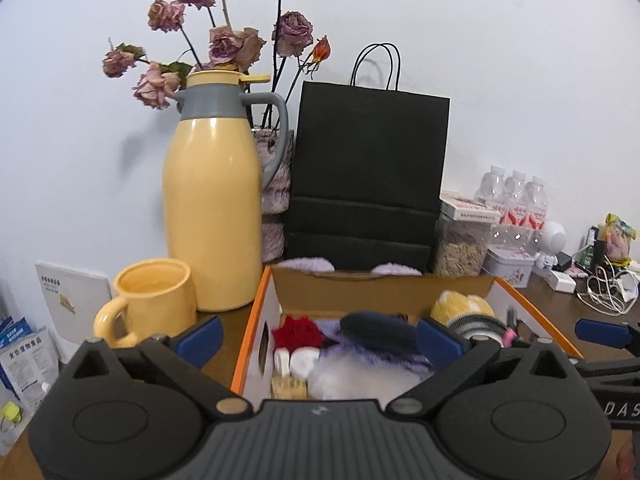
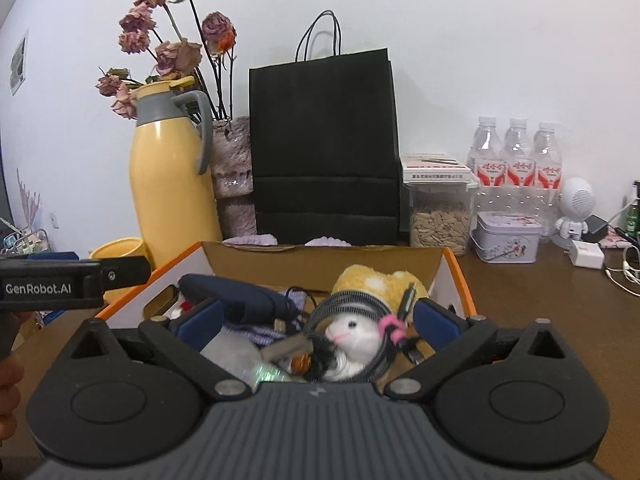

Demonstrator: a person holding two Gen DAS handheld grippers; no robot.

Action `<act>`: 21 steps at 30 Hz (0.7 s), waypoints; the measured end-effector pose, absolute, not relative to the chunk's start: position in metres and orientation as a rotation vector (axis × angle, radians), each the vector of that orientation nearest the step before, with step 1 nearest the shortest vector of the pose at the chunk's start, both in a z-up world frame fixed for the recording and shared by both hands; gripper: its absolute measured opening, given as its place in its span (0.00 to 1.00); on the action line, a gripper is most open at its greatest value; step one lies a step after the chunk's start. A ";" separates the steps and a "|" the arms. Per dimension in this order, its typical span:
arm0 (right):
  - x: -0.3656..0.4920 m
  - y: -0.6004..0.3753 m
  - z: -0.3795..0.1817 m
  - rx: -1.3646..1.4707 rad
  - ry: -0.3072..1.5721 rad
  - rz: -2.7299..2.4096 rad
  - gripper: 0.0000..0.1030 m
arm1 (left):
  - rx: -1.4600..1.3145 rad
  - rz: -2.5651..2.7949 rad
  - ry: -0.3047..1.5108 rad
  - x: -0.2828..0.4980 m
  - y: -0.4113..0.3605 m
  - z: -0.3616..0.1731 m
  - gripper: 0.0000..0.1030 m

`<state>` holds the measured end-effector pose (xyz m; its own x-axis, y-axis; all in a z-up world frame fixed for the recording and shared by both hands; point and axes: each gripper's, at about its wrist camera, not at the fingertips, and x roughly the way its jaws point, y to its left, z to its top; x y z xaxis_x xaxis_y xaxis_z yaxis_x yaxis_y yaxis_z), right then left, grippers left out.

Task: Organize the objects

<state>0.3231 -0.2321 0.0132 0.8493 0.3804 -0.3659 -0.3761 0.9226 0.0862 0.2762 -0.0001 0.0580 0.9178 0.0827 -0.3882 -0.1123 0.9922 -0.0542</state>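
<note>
An open cardboard box [image 1: 256, 312] with orange edges stands on the brown table, right in front of both grippers. Inside lie a dark blue object [image 1: 380, 332], a red fluffy piece [image 1: 298, 332], a yellow plush [image 1: 460, 304] and a coiled braided cable [image 1: 476, 324]. The right wrist view shows the same box [image 2: 456, 268], with a white plush animal [image 2: 352, 332] inside the cable coil [image 2: 348, 298]. My left gripper [image 1: 320, 338] stands open at the box's near left side. My right gripper [image 2: 318, 320] is open too, at the near right, its pads touching nothing.
A yellow thermos jug [image 1: 212, 208] and a yellow mug [image 1: 152, 300] stand left of the box. Behind it are a black paper bag [image 1: 368, 168] and a vase of dried roses [image 1: 224, 44]. A seed jar [image 2: 440, 220], a tin [image 2: 508, 240], water bottles [image 2: 516, 160] and loose white cables [image 1: 608, 292] crowd the right.
</note>
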 end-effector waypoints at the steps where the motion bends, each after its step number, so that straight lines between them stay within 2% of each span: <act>1: 0.316 -0.234 0.014 0.010 0.390 0.397 1.00 | -0.075 0.100 0.404 0.268 -0.001 0.058 1.00; 21: 0.202 -0.258 0.001 0.005 0.511 0.396 1.00 | -0.028 0.136 0.546 0.148 -0.011 0.036 1.00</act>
<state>0.2018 -0.2578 0.0009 0.7984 0.3699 -0.4750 -0.3675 0.9244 0.1022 0.1477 -0.0113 0.0360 0.8457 0.1214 -0.5197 -0.1365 0.9906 0.0092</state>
